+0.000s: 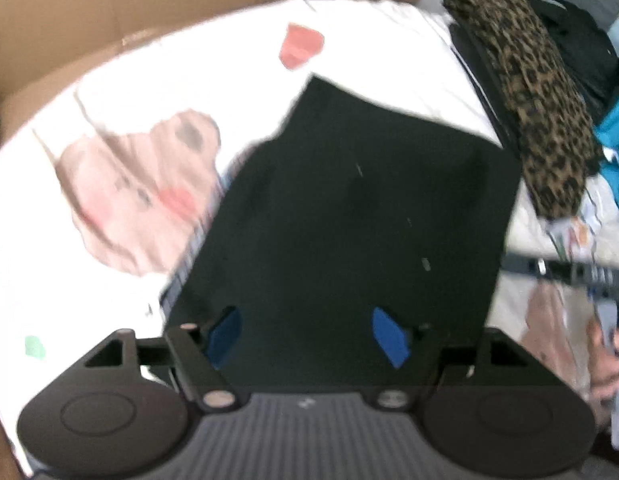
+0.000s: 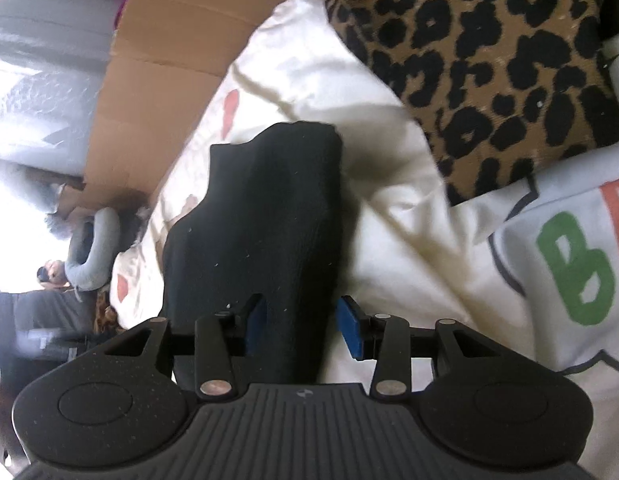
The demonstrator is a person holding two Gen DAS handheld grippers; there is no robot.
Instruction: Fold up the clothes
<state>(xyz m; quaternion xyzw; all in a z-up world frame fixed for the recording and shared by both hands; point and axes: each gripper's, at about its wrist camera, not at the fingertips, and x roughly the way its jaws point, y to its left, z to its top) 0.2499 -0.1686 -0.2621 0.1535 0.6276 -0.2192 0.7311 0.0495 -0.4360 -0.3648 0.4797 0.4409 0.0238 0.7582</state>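
Black folded garment (image 1: 349,220) lies on the white sheet (image 1: 213,64), both grippers' fingers (image 2: 351,332) spread, pinching nothing.

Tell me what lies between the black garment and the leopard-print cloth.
In the right wrist view, only bare, creased white bedsheet separates the black garment from the leopard-print cloth; nothing else sits there.

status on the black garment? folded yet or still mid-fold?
Done: the black garment lies as a flat folded rectangle on the white printed sheet, beside a leopard-print piece topping a stack. In hand: nothing; the left hand-held gripper and right hand-held gripper are open over it. Left: unfolded clothes heaped past the stack.
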